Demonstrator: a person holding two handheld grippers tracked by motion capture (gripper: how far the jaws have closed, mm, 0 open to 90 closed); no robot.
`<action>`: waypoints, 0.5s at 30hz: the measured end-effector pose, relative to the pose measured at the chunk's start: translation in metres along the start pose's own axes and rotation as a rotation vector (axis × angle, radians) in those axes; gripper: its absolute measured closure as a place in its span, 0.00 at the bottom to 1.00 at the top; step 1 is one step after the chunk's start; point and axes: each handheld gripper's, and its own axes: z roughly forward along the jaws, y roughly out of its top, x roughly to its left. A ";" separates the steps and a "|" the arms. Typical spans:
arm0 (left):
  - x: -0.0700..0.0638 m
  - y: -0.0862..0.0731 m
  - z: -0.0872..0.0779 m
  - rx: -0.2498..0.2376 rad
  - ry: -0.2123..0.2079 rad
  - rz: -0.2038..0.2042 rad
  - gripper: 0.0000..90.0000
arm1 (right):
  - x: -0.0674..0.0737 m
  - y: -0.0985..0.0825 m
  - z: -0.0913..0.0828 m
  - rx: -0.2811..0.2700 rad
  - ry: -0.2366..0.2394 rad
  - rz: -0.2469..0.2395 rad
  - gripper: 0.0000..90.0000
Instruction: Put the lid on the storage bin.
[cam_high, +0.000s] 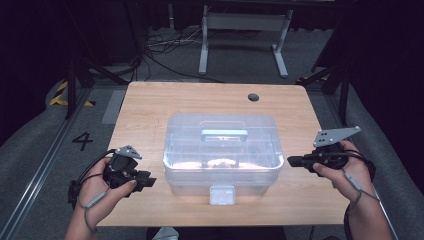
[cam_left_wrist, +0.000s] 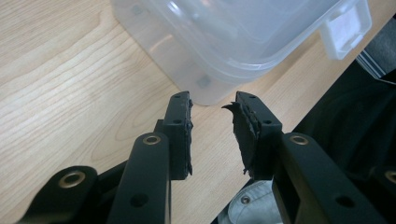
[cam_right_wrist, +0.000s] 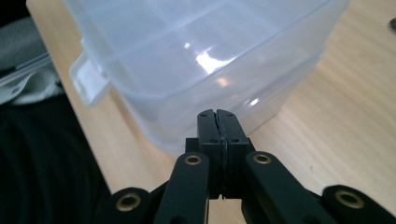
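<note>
Wood-grain table under dark surroundings. One clear lidded box sits between my two grippers, apart from both.

Left gripper: jaws parted, nothing between them, box corner just ahead. Right gripper: jaws clenched together, empty, box wall just beyond the tips.

Judgement: the lid latch comes next. One white front latch lies on the near side, nearer me than both jaws. Best to steady the box wall with one gripper and work the latch squarely.

Count: one box, one latch, one lid handle, two grippers.

Bright glare on the clear box, dark, perhaps slightly blurred surroundings.
</note>
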 end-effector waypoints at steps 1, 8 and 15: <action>0.000 -0.001 0.000 -0.003 0.003 -0.005 0.72 | -0.002 0.001 0.000 -0.019 -0.010 0.005 0.99; 0.006 -0.011 -0.004 -0.031 0.026 -0.052 0.67 | -0.024 0.000 0.005 -0.104 -0.107 0.077 0.93; 0.013 -0.016 -0.007 -0.071 0.053 -0.083 0.62 | -0.045 -0.009 0.009 -0.116 -0.166 0.137 0.87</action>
